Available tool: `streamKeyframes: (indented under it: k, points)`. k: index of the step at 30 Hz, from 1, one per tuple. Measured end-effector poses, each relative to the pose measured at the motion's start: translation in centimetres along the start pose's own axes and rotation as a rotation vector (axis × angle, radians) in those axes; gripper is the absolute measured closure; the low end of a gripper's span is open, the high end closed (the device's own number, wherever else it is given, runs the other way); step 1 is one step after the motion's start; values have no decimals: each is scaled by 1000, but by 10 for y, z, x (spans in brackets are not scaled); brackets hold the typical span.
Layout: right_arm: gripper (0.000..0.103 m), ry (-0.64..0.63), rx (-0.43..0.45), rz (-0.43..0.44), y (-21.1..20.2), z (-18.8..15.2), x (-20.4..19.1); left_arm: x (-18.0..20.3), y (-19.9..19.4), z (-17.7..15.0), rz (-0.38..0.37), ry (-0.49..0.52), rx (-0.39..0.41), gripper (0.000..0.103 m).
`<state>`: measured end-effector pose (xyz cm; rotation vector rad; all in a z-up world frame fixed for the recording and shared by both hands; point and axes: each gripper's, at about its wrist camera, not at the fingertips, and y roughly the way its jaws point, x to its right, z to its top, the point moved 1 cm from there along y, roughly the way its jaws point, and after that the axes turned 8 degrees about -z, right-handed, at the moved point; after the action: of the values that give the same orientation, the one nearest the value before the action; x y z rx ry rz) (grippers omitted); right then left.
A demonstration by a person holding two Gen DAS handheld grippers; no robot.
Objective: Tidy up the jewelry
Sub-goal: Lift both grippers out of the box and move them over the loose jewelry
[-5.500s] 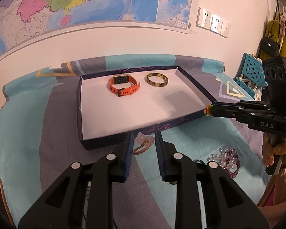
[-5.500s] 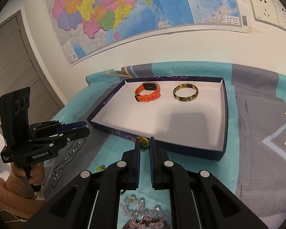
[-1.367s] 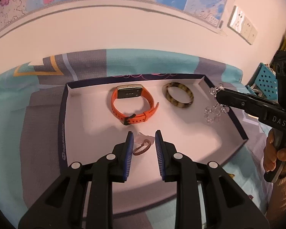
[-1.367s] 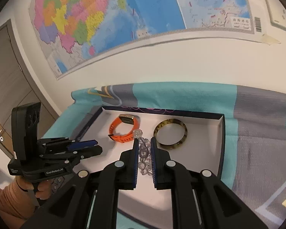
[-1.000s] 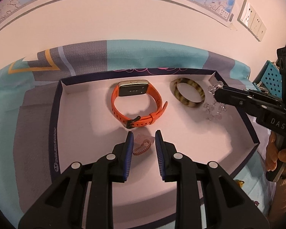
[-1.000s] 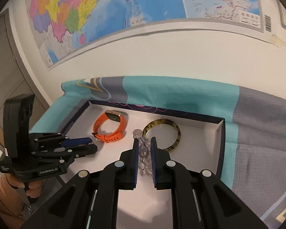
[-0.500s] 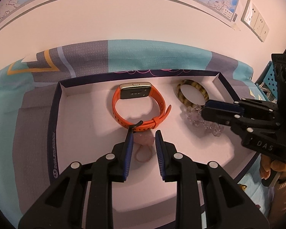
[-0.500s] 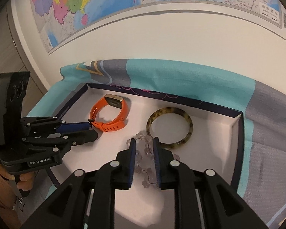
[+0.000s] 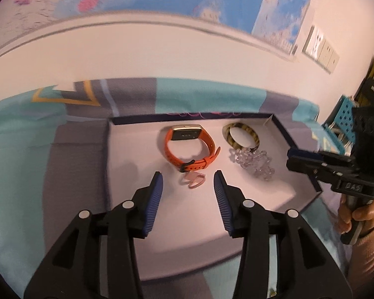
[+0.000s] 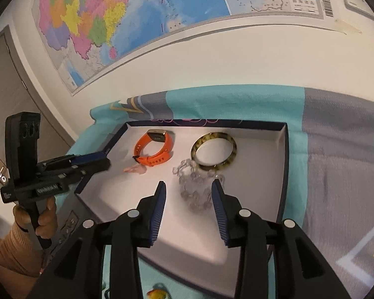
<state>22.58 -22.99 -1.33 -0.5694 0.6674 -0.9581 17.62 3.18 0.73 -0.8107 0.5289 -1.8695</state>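
**Operator:** Left wrist view: my left tool point(image 9: 188, 180) has just been opening, jaws spread, nothing pinched. The pink bracelet point(image 9: 192, 180) lies loose in the tray point(image 9: 127, 164), straight ahead between the tips, its long axis across the frame.

**Partner:** And the right?

**Operator:** Right tool point(image 10: 188, 189) also just opened, empty; the crystal bracelet point(image 10: 196, 184) lies ahead, touching the tortoiseshell bangle point(image 10: 214, 153). Orange watch point(image 10: 154, 151) sits just beyond the pink one. I'd back both out.

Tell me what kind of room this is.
Probably a home room, maybe a bedroom or study: a large colourful wall map, white wall sockets, and a teal-and-grey patterned cloth under a shallow white-lined box.
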Motion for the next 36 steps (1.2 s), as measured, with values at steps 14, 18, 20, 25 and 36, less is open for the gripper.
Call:
streamKeyframes:
  k: [14,18,20,25,36]
  points:
    - [56,-16,37,35,-41,-38,-21,7,-56,-59,-30,39,27,56]
    - [55,-21,36,28,-53,-55,-25,21,-58,-74,-47,77,16,53]
    - [55,-22,30,26,-58,-65,-26,26,-57,-79,-61,86,3,53]
    - [54,-32,-15,-6,-64,-97,-28,35,-53,-95,-92,83,-27,53]
    - [53,4,-35,-30,-78,-134,-22,49,-54,-123,-107,90,-74,52]
